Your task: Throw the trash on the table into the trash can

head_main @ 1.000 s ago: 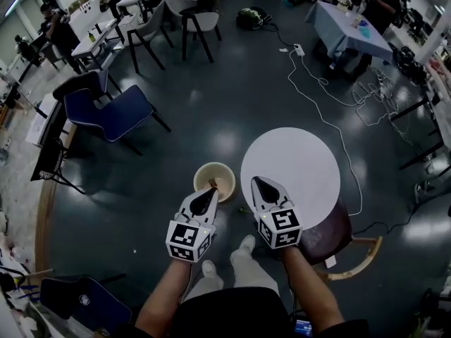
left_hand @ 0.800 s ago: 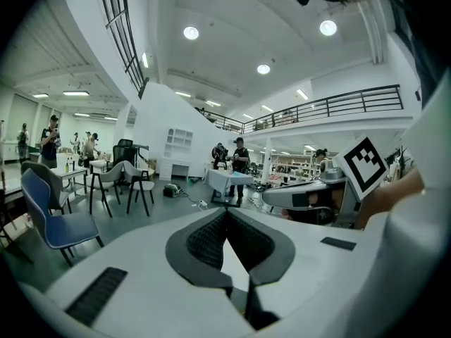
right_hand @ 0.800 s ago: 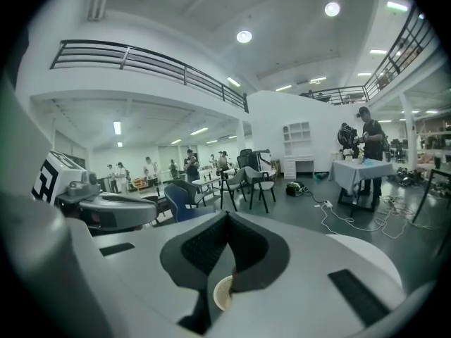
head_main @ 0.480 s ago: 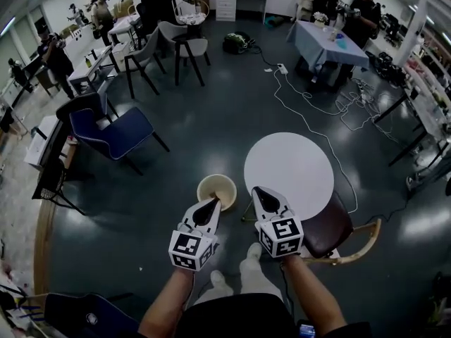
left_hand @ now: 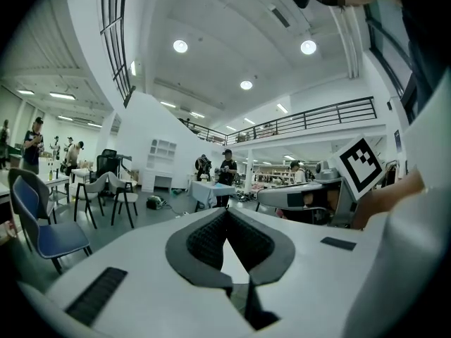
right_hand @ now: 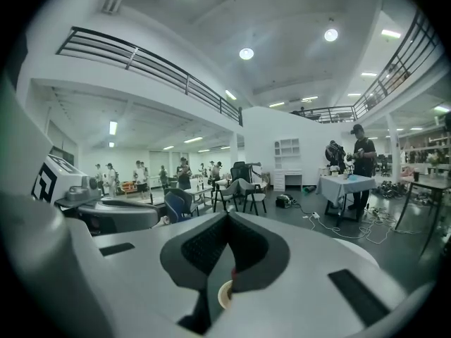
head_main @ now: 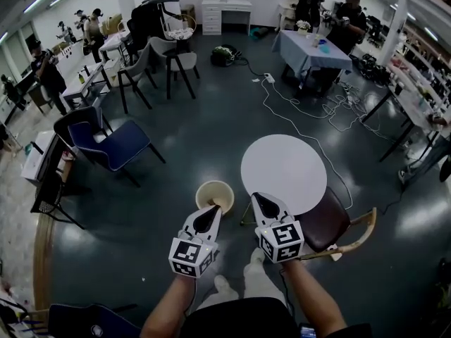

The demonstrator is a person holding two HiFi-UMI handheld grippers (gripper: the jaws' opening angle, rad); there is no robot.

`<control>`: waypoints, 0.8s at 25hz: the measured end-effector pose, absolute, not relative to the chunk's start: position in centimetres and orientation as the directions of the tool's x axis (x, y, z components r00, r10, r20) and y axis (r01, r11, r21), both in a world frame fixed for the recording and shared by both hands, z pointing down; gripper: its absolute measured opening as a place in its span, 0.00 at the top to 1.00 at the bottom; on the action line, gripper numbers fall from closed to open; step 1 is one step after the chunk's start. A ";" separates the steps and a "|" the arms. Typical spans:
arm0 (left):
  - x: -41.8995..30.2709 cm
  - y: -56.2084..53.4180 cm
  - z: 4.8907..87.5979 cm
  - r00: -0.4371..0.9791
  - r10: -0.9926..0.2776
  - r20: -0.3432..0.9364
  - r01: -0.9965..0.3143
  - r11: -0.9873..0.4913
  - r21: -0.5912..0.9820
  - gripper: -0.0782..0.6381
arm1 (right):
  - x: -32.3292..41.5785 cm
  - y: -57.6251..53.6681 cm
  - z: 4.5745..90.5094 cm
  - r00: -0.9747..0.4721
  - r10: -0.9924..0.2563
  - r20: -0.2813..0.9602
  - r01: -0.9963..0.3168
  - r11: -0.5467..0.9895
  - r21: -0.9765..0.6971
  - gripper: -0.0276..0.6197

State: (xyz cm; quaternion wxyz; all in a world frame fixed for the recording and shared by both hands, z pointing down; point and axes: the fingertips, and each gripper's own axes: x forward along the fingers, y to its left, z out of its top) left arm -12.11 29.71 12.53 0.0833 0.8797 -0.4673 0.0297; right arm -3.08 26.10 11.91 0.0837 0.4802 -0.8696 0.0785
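Both grippers are held out side by side in front of me, low over the dark floor [head_main: 183, 139], marker cubes toward my body.

Left gripper [head_main: 211, 210]: fingers [left_hand: 204, 241] together, tips meeting, closed on themselves. Its tip lies over the near rim of the trash can [head_main: 215, 196] in the head view; I cannot tell whether it touches.

Right gripper [head_main: 258, 198]: fingers [right_hand: 250, 248] shut tip to tip as well. A small reddish speck sits by the inner edge of the right pad in the right gripper view; I cannot tell what it is. Through the slot below the tips I catch a bit of the trash can's pale rim.

Trash can: cream, round, upright on the floor, just beside the left edge of the round white tabletop [head_main: 284, 173], between the tabletop and the left gripper. I cannot make out its contents from here.

The right gripper's tip overlaps the near-left edge of the tabletop in the head view. A brown chair [head_main: 325, 224] stands tucked against the tabletop's near-right side. A blue chair [head_main: 111, 145] stands well apart to the left. A white cable [head_main: 299, 122] trails across the floor beyond the tabletop toward a cloth-covered table [head_main: 304, 48], where people stand.
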 end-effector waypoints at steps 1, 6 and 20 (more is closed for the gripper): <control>-12.2 30.0 12.4 0.566 -0.815 0.127 -0.824 -0.554 0.117 0.88 | -3.1 26.5 11.8 -0.521 -0.825 0.219 -0.851 0.523 -0.054 0.93; -11.8 31.0 11.5 0.578 -0.809 0.112 -0.816 -0.567 0.115 0.88 | -2.7 28.0 10.9 -0.510 -0.835 0.205 -0.857 0.514 -0.036 0.93; -9.7 33.0 9.1 0.588 -0.805 0.081 -0.808 -0.580 0.102 0.88 | -0.9 30.0 8.6 -0.514 -0.840 0.174 -0.855 0.517 -0.034 0.93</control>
